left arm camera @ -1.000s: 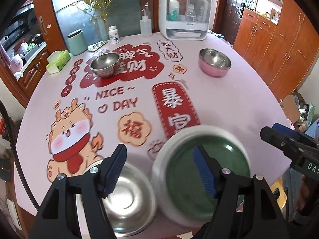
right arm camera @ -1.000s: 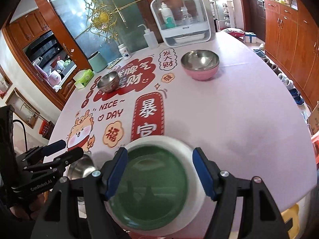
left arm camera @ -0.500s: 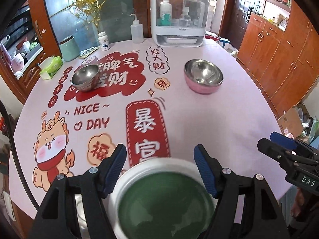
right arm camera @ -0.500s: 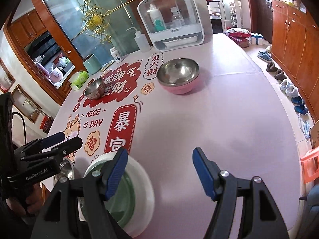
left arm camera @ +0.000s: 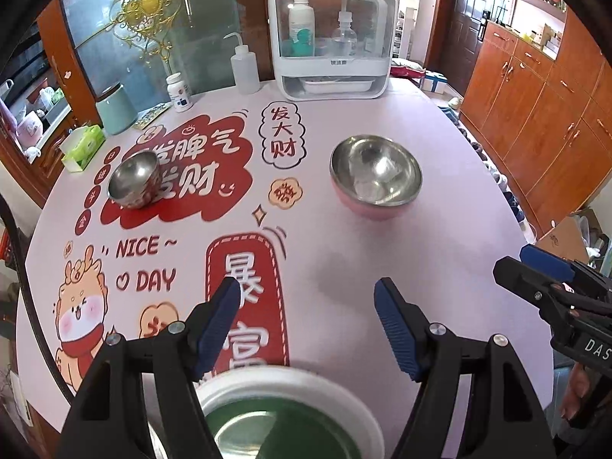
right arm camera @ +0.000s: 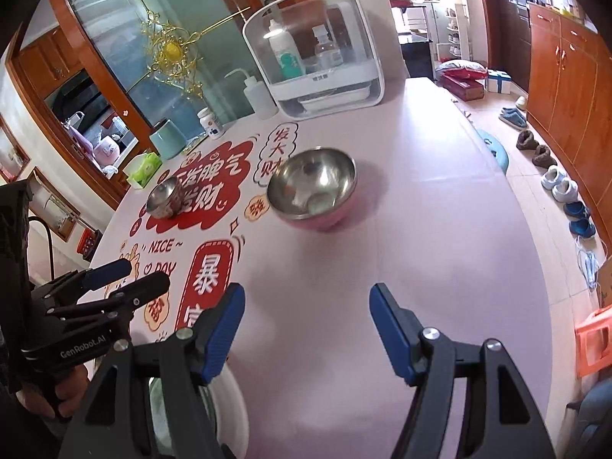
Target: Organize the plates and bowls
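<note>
Pink table (left arm camera: 440, 237) bare ahead, left gripper (left arm camera: 306, 325) released, right gripper (right arm camera: 306, 329) released.

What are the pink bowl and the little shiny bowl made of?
Pink bowl: polished steel inside, mirror-like with reflections; the matte pink outside could be plastic or paint. Small bowl: apparently bare polished steel, glinting inside and out.

- A home dining room: a round table (left arm camera: 440, 229) under a pink cartoon-printed cover fills the frame.
- Wooden cabinets (left arm camera: 535, 114) line the right edge.
- Shoes (right arm camera: 562, 187) sit on the floor at right.
- A tissue box (left arm camera: 82, 147) and bottle (left arm camera: 244, 65) stand at the table's far edge, upper left.
</note>
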Demonstrator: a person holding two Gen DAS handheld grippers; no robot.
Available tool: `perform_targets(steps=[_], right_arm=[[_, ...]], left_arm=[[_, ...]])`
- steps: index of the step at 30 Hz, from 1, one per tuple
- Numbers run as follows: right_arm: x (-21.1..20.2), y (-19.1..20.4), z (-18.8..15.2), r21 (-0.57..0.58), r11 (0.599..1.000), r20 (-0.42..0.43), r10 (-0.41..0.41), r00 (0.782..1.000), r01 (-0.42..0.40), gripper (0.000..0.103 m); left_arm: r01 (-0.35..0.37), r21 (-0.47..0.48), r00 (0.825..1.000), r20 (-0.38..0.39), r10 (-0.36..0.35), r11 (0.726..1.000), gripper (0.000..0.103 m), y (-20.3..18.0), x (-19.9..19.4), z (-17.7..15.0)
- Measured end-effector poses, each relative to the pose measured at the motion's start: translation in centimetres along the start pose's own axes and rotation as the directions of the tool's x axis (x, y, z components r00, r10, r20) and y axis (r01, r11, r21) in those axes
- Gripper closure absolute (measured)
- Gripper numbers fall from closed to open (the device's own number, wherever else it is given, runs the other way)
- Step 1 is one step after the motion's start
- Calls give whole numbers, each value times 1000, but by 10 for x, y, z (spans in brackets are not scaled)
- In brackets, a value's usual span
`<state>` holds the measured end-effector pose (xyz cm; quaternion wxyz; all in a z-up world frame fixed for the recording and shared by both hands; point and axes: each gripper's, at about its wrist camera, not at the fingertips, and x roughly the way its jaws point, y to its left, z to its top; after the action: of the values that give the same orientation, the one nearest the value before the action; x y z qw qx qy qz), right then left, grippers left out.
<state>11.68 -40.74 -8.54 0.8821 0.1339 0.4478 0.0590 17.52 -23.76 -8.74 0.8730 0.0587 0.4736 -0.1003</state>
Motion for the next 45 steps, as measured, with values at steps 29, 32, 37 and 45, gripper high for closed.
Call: perform_targets(steps=[29,32,37,45], right_arm=[[95,-46,60,12,1000,79,-30,996,29,35],[107,-46,58,-1,1000,78,-30,996,30,35],[125,-45,55,-6,1000,44,-19,999,20,41],[138,-48,53,-5,1000,15,5,1000,-5,59]], left_arm=[[29,-120,999,23,-26,992,32,-19,111,73],[48,-132,999,-1,-48,990,32,-20,127,71],[50,-147,997,-45,-58,988,34,-22,150,69],[76,-167,994,-68,-89,983,40,-24,163,66]])
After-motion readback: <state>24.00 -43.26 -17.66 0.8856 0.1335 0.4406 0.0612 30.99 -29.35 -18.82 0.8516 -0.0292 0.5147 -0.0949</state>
